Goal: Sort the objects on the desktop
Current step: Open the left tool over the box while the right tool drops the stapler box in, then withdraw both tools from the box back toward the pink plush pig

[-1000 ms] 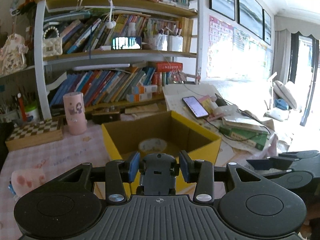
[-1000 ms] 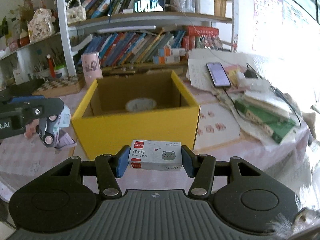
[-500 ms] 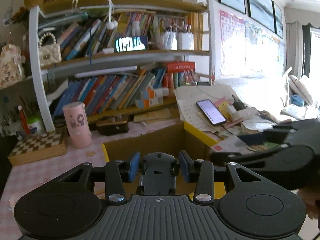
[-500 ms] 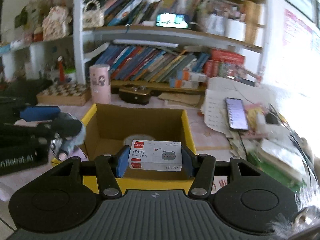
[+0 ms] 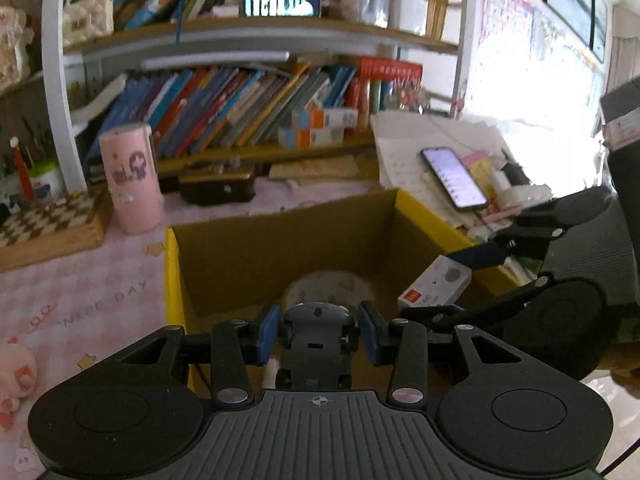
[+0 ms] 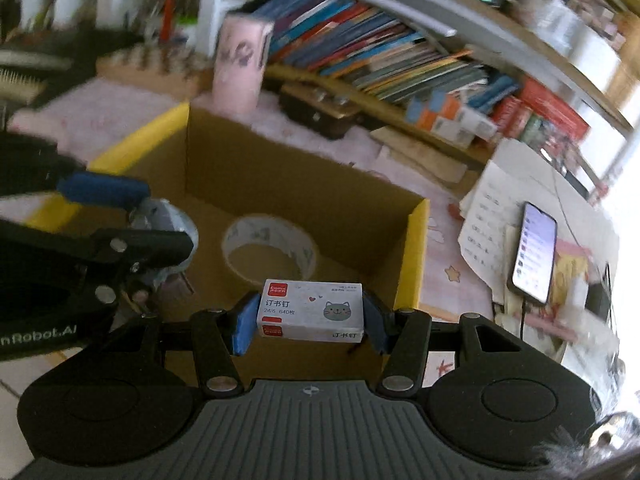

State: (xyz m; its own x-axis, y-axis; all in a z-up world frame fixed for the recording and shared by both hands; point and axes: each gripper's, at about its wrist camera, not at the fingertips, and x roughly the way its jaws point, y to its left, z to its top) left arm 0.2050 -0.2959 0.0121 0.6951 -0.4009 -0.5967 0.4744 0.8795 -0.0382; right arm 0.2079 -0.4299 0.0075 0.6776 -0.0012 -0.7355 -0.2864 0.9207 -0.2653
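An open yellow cardboard box (image 5: 172, 280) stands on the pink tablecloth with a roll of clear tape (image 5: 328, 286) on its floor. My left gripper (image 5: 318, 334) hangs over the box's near edge, shut on a small grey object (image 5: 318, 344) that looks like a toy car. My right gripper (image 6: 310, 316) is shut on a white staples box (image 6: 312, 312) with a red label and a cat picture, held above the inside of the cardboard box (image 6: 416, 248) near the tape roll (image 6: 268, 248). The left gripper (image 6: 160, 220) and its grey object (image 6: 176, 224) hover at the left.
A pink cup (image 5: 130, 178), a chequered wooden board (image 5: 48, 228) and a black case (image 5: 218, 188) stand behind the box before the bookshelf. A lit phone (image 5: 452, 178) lies on piled papers to the right. A pink plush toy (image 5: 16, 376) sits at the left.
Both grippers have moved forward from in front of the yellow box to over its opening. The right gripper has rolled, so its view is tilted. Both grips are unchanged.
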